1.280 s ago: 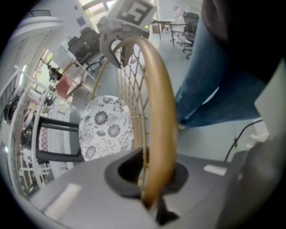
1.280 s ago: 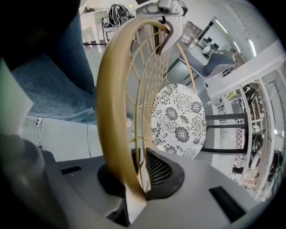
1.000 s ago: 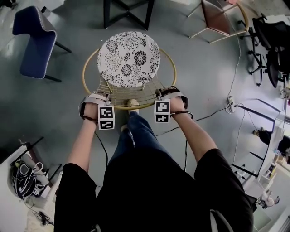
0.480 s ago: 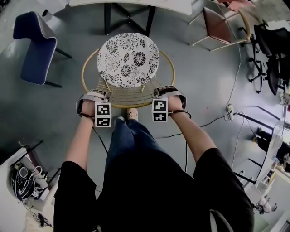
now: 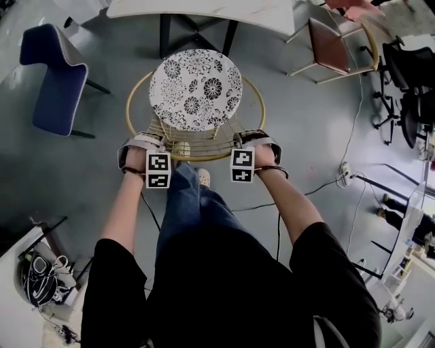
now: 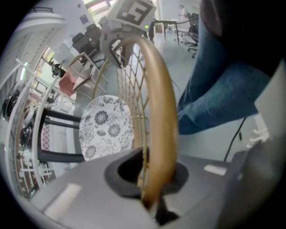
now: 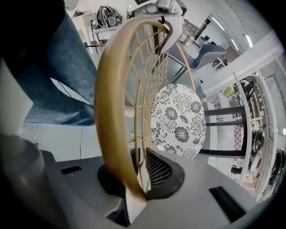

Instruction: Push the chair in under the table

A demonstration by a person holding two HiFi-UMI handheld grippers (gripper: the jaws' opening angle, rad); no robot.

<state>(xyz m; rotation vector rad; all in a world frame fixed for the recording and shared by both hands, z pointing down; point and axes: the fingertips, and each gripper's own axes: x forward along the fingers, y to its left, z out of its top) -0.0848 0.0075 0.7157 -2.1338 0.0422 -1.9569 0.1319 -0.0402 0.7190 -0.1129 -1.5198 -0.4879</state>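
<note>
- Left hand-held gripper (image 5: 144, 145) is clamped on the back hoop (image 5: 204, 158) of the rattan chair (image 5: 195, 88), which stands just short of the tabletop (image 5: 204, 8).
- Push straight toward the tabletop, both sides evenly.
- Right hand-held gripper (image 5: 255, 141) is clamped on the back hoop too. Match its push to the left so the chair doesn't swivel.

black-and-white floral chair seat (image 5: 196, 88), tan rattan chair frame (image 5: 197, 155), blue side chair (image 5: 54, 78)
</note>
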